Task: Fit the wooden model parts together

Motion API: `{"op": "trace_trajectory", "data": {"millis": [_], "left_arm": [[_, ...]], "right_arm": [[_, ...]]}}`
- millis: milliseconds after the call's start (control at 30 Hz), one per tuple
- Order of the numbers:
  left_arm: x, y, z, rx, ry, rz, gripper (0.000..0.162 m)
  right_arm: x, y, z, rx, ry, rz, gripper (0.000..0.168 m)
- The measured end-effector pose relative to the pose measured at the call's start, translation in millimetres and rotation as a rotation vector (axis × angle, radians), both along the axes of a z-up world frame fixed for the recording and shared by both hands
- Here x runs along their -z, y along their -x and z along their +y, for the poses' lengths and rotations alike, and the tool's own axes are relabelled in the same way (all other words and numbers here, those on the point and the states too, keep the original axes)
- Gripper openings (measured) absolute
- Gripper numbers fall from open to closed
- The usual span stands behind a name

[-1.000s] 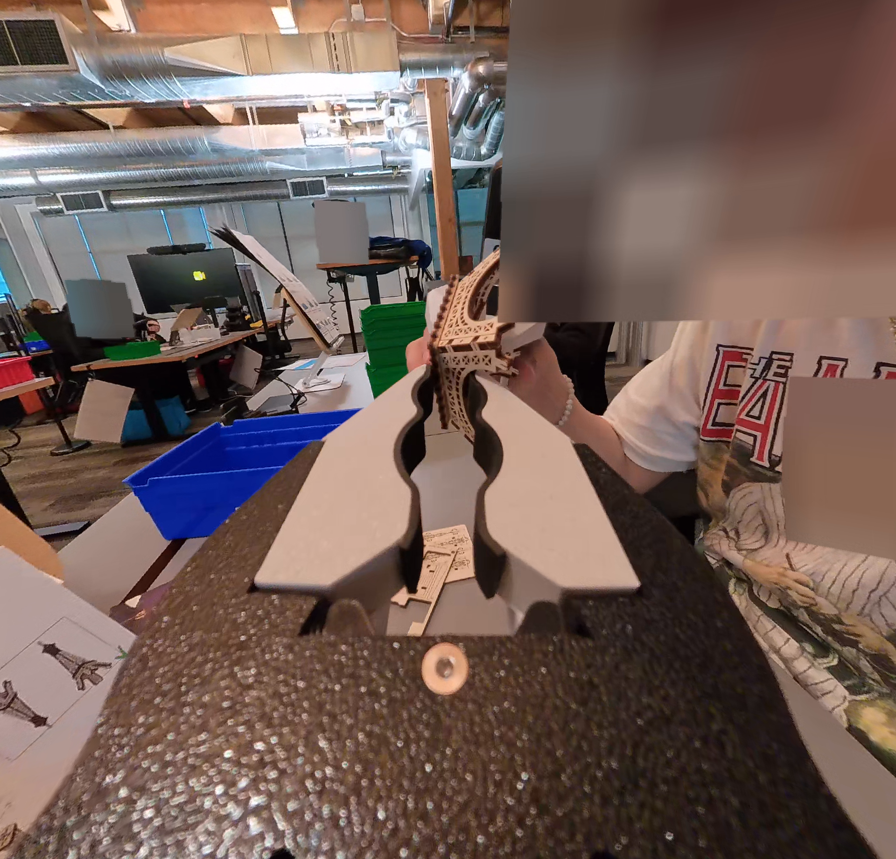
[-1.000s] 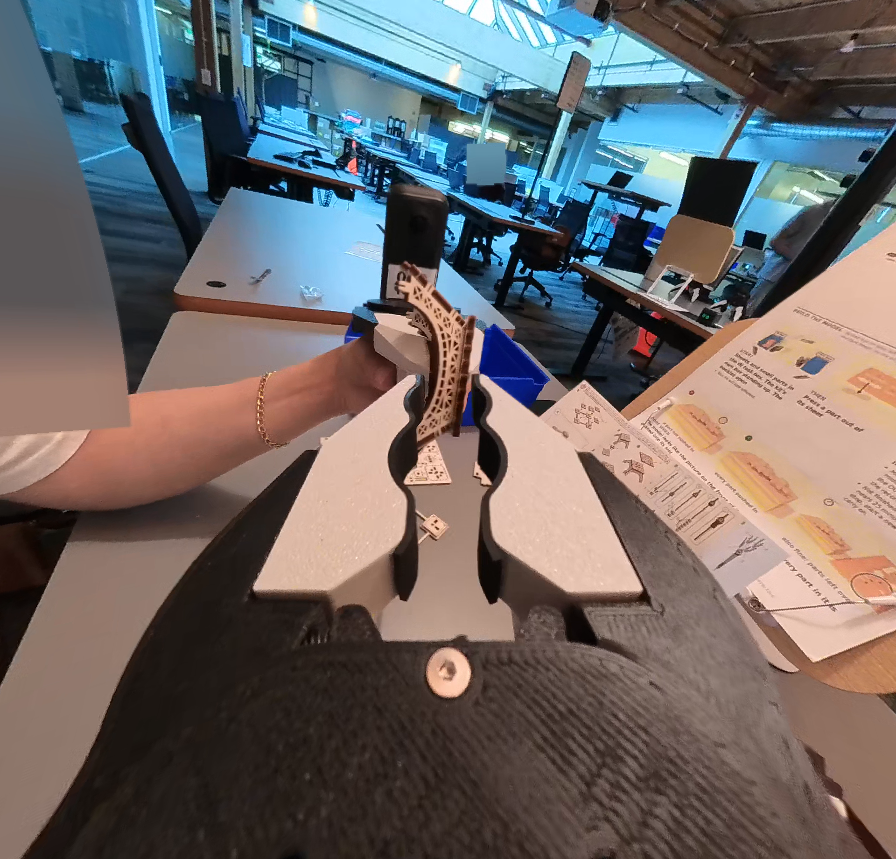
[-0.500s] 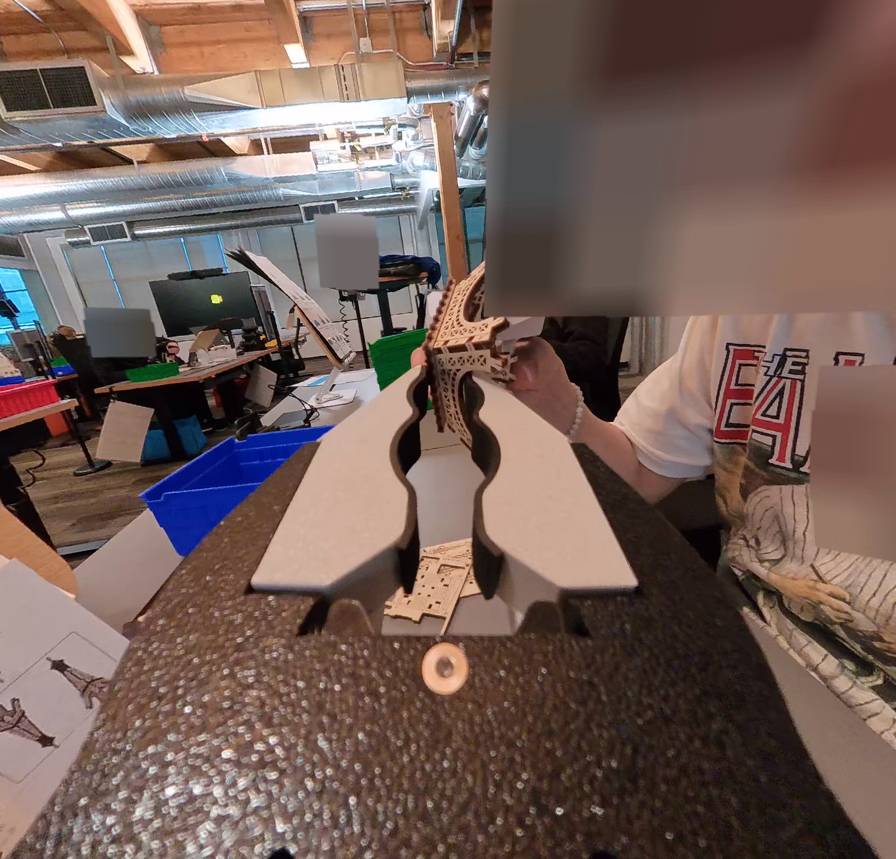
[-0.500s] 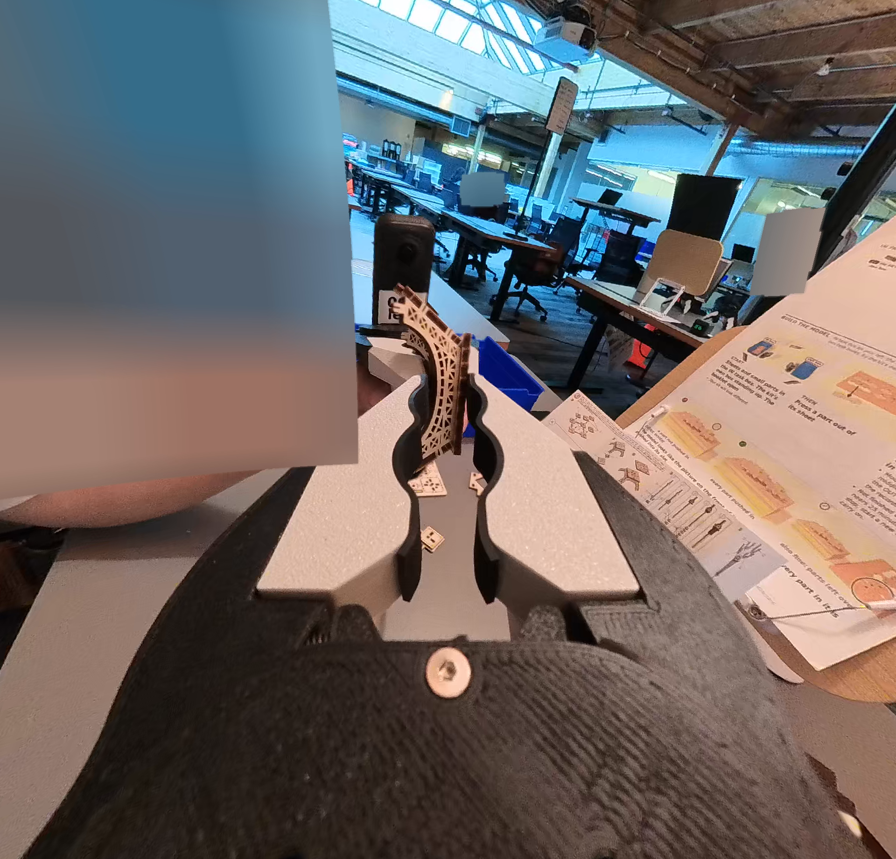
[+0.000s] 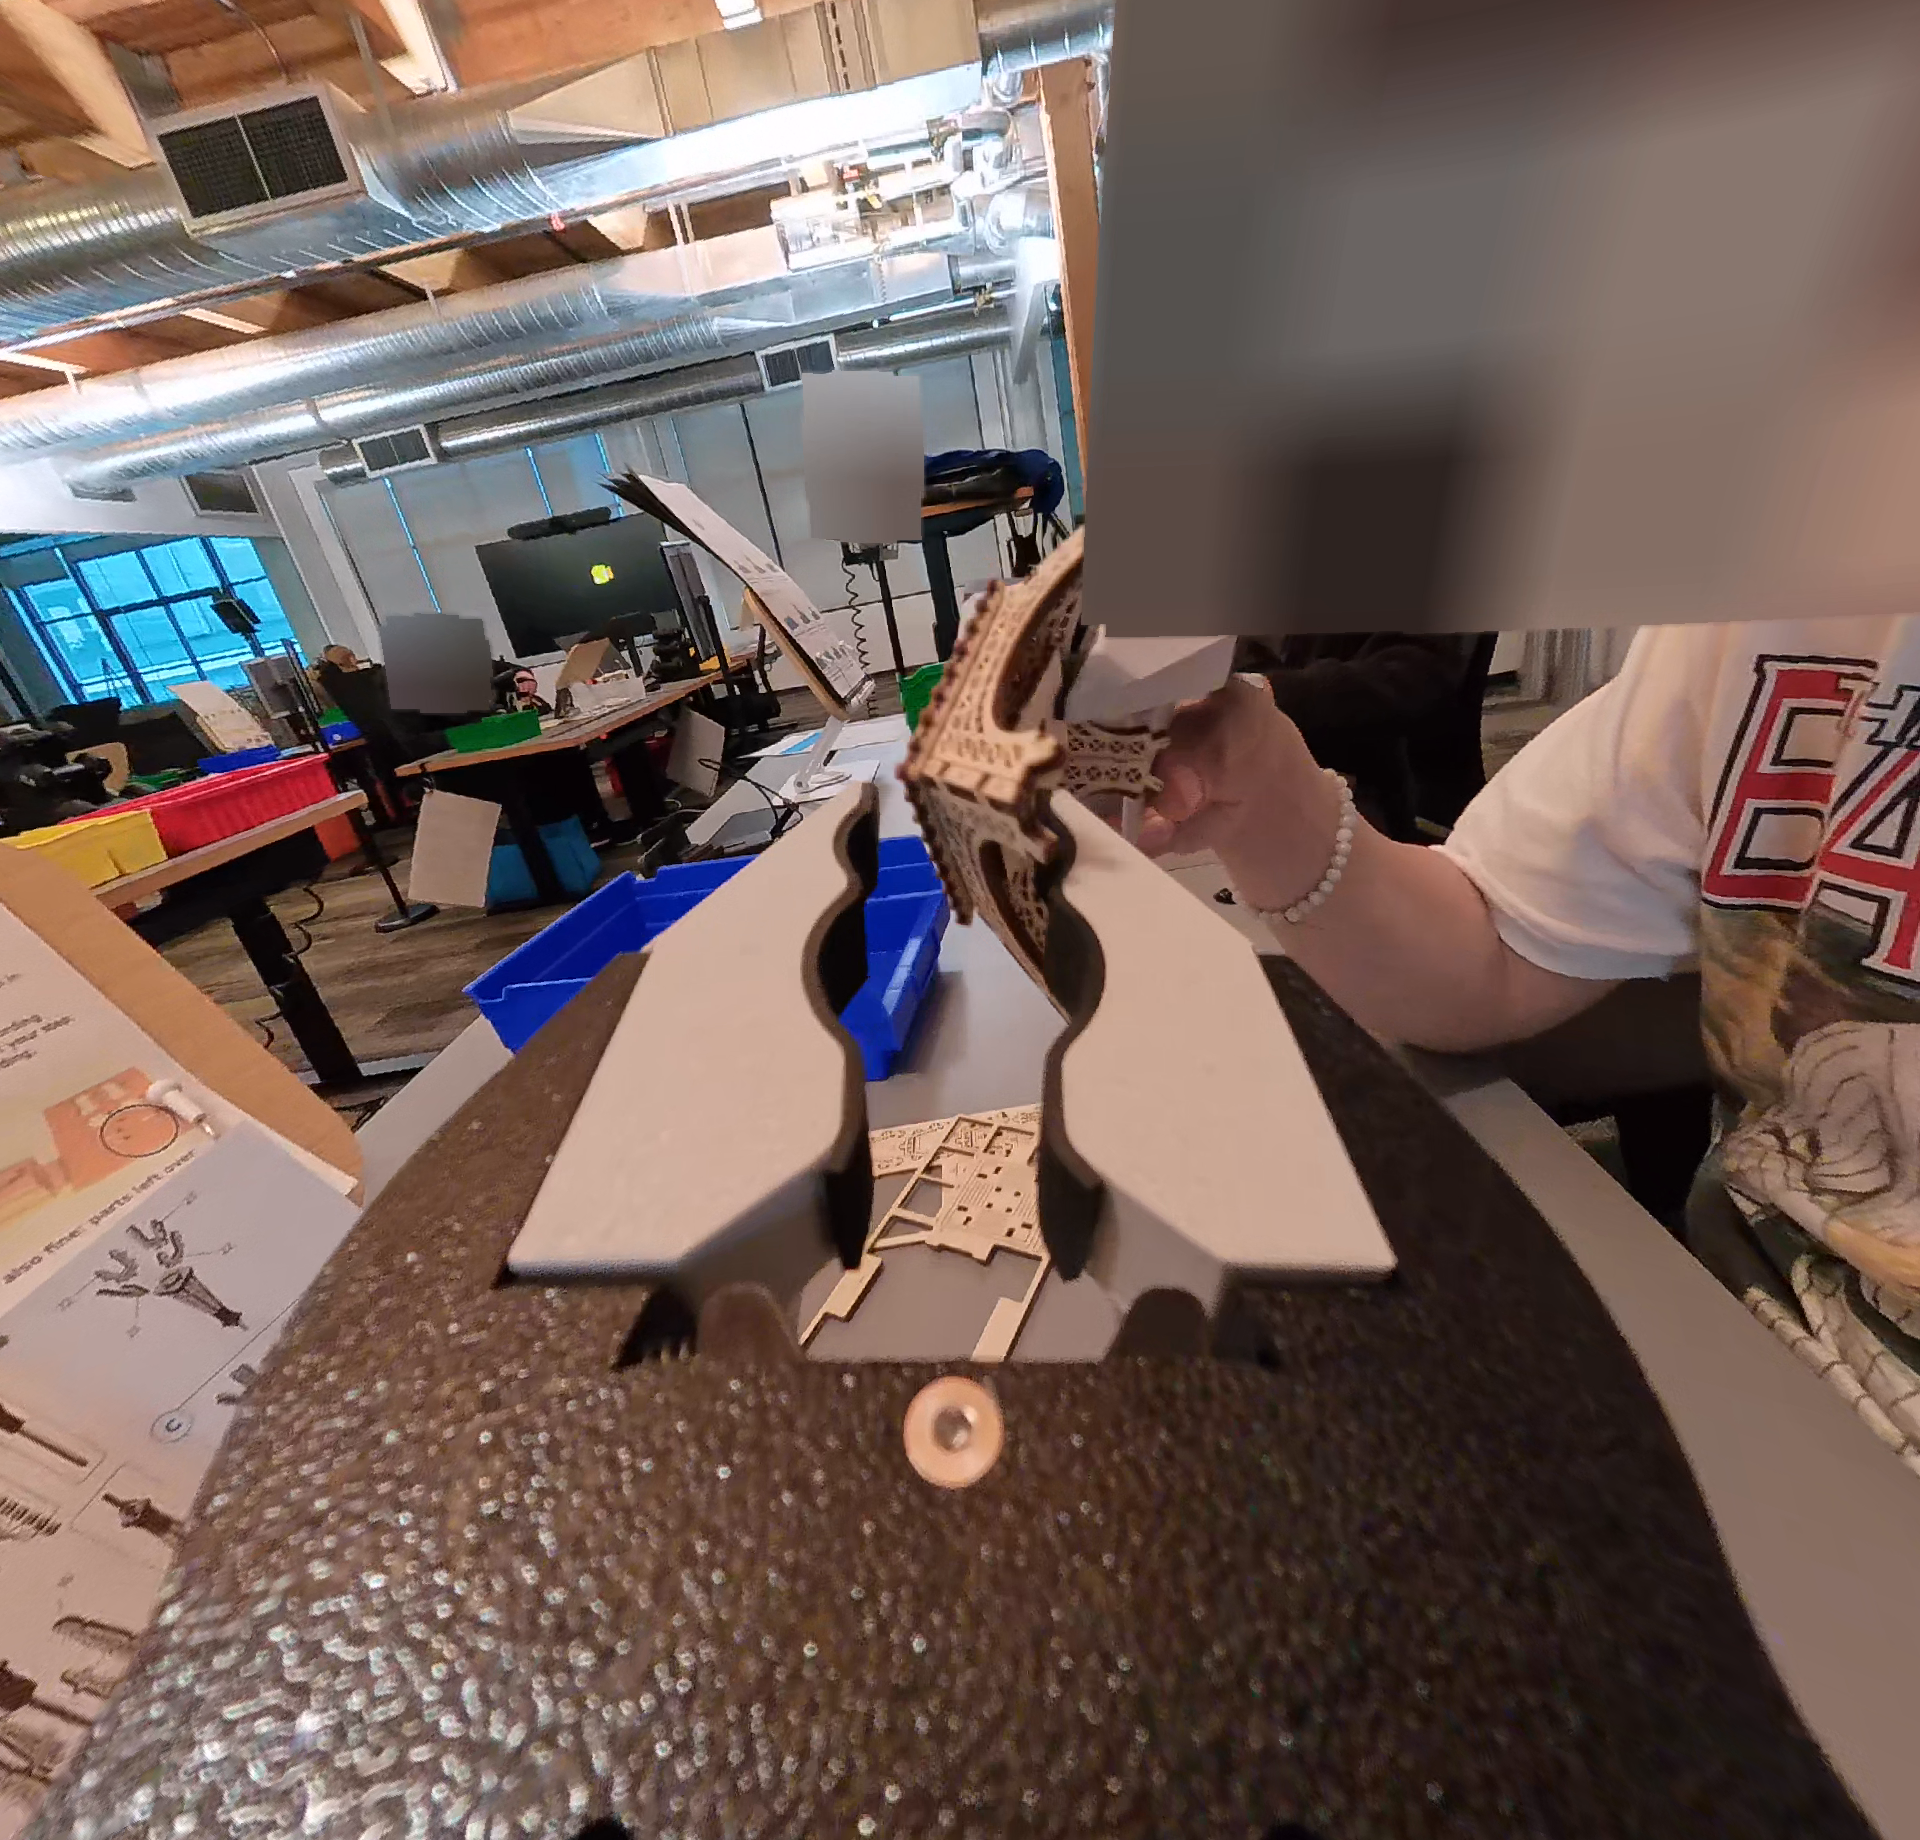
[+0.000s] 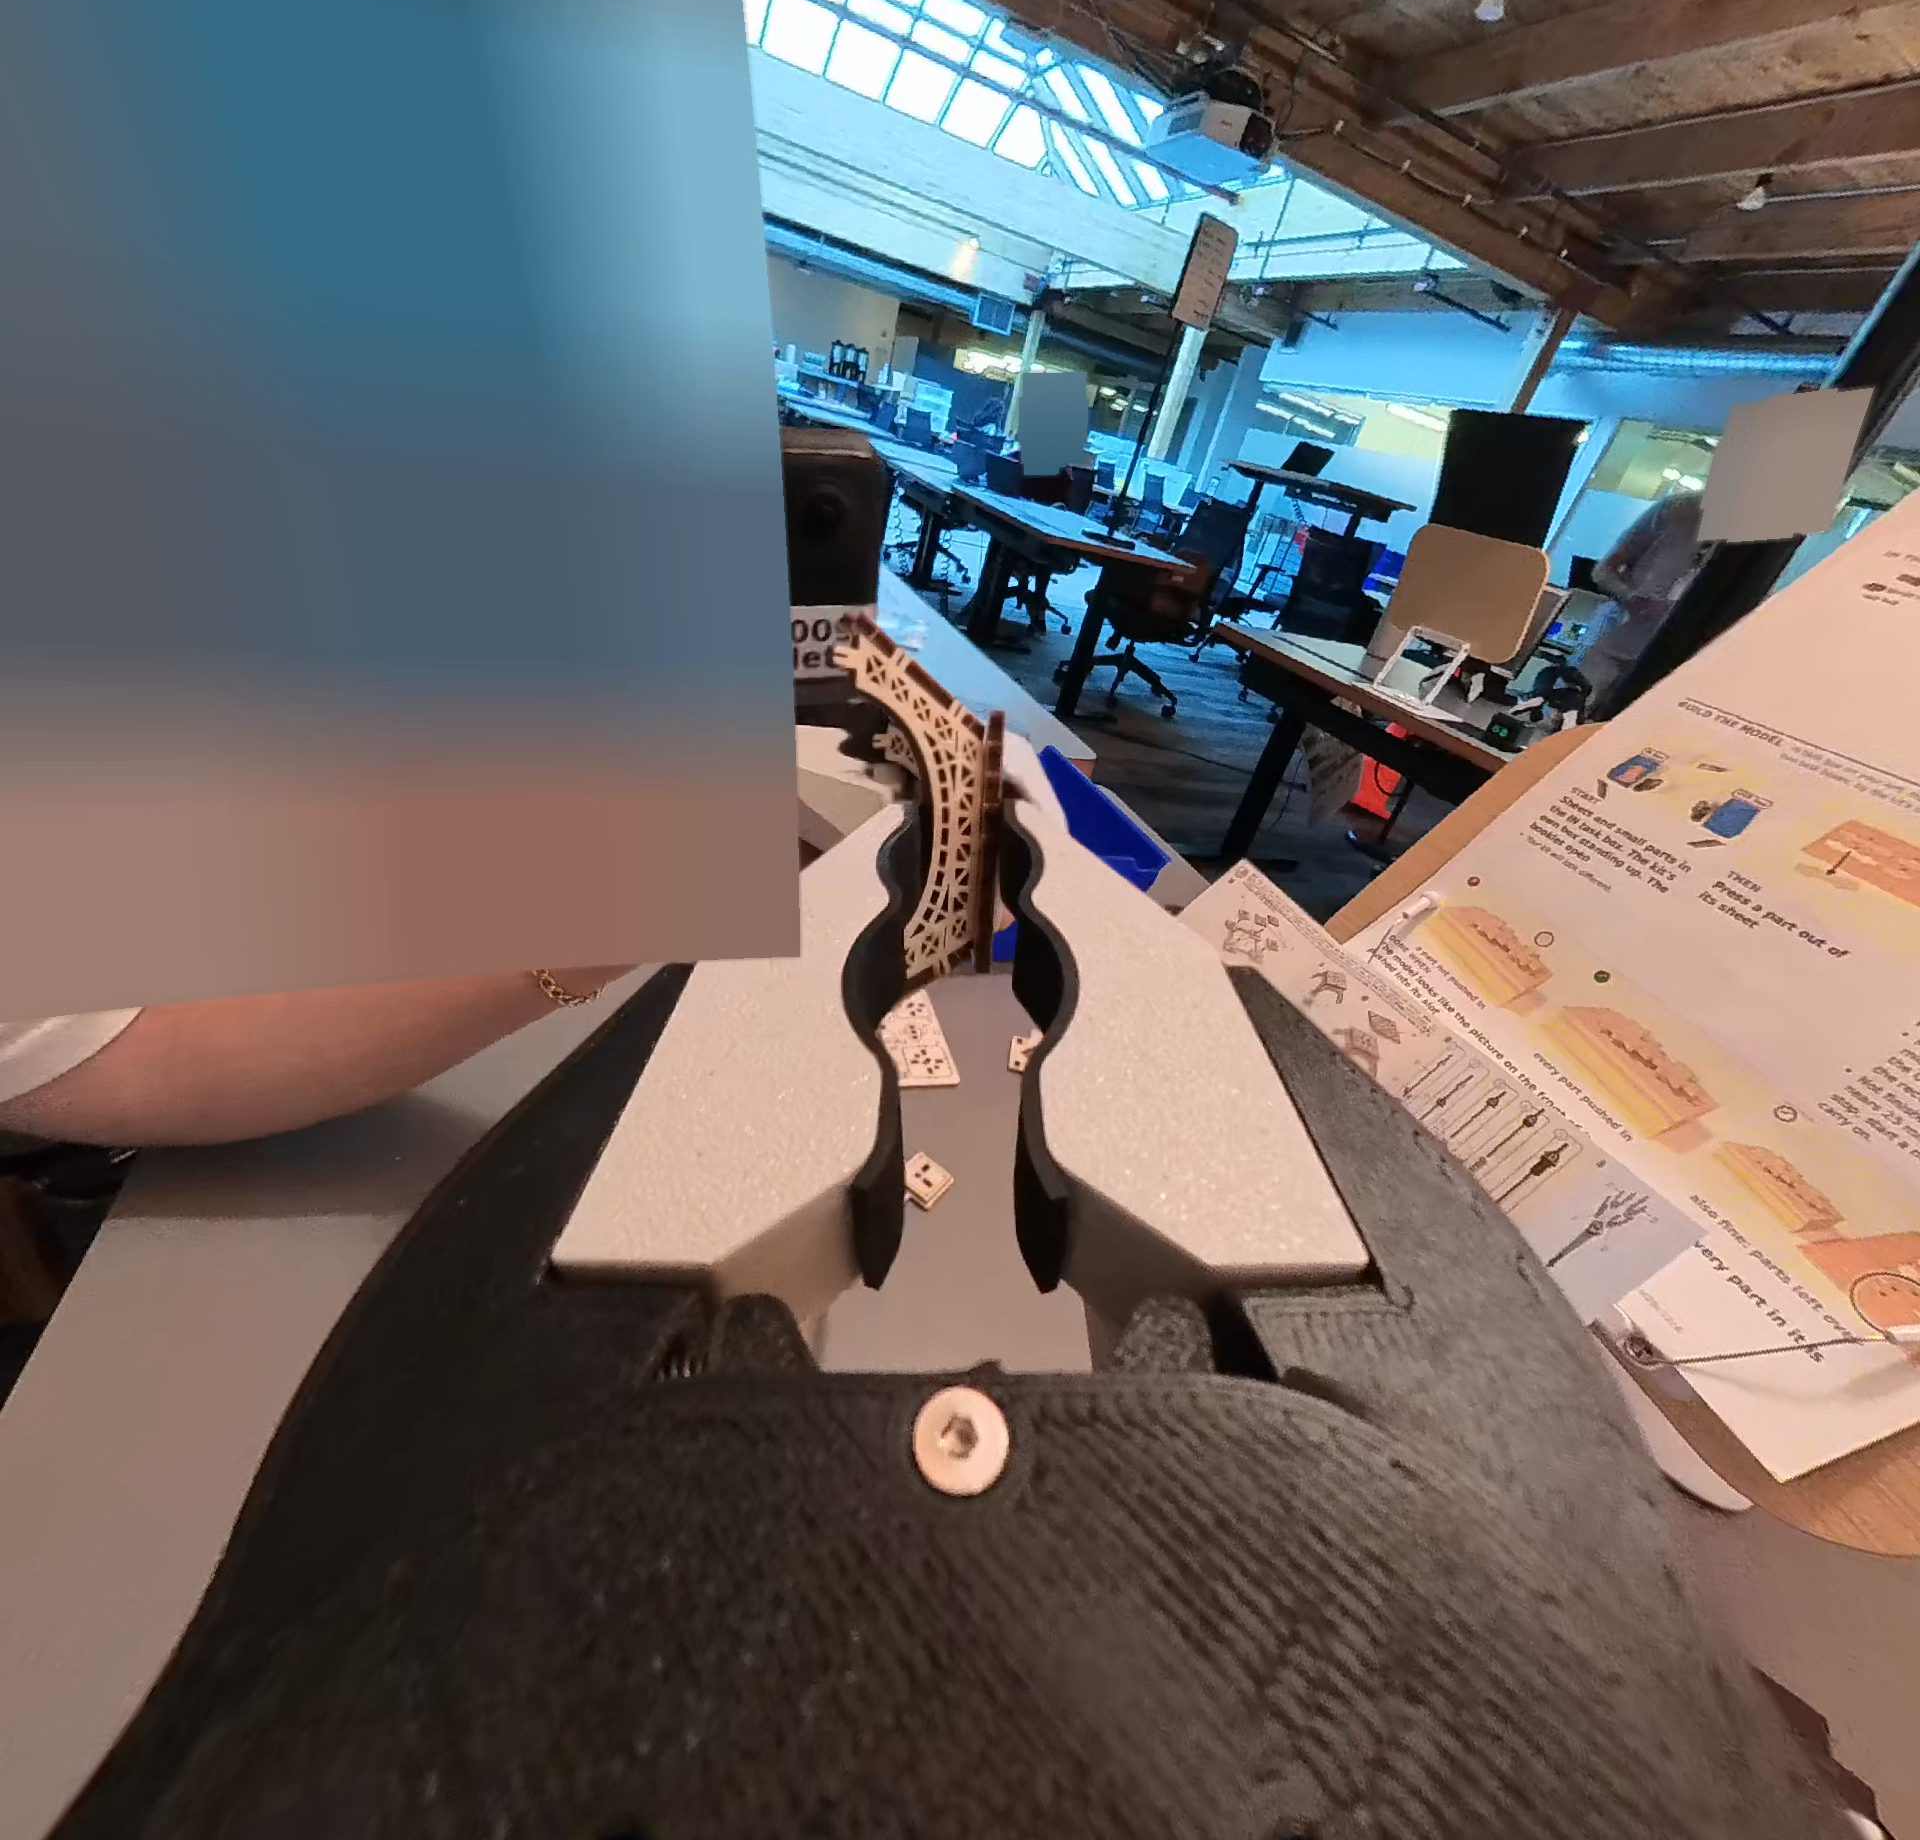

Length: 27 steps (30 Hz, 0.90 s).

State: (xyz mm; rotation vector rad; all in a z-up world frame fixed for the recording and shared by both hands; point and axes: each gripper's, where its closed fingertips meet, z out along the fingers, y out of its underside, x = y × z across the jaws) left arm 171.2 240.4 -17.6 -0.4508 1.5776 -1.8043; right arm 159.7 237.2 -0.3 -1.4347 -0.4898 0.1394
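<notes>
A lattice-cut wooden tower model (image 6: 945, 855) stands upright between the tips of my right gripper (image 6: 961, 824), which is shut on it. In the left wrist view the same model (image 5: 987, 782) is tilted, held from behind by the right gripper's pale fingers (image 5: 1143, 668). My left gripper (image 5: 956, 834) is open. The model's lower leg lies against its right finger (image 5: 1143, 1011) and stands clear of the left finger. A flat wooden parts sheet (image 5: 966, 1188) lies on the grey table (image 5: 987, 1052) below.
Small loose wooden pieces (image 6: 920, 1052) lie on the table. A blue bin (image 5: 644, 959) stands at the far edge. An instruction booklet on a wooden stand (image 6: 1662, 959) is to the right. The person's forearms (image 5: 1403, 938) reach in beside the grippers. My two grippers' fingertips are within a few centimetres of each other.
My left gripper has opened: its fingers gripped the model's leg before and now stand apart. The model has tilted and shifted right in the left wrist view. The right gripper keeps its hold.
</notes>
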Motion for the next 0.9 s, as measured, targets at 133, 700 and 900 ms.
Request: {"op": "trace_trajectory", "data": {"millis": [133,700,900], "left_arm": [[0,-2,1,-0.028,-0.010,0.002,0.034],[-1,1,-1,0.016,0.009,0.004,0.022],[-2,2,2,0.050,0.059,0.010,0.022]], "right_arm": [[5,2,2,-0.003,0.018,-0.022,0.011],[11,-3,4,0.042,0.059,-0.036,0.012],[6,-6,2,0.026,0.049,0.004,0.015]]}}
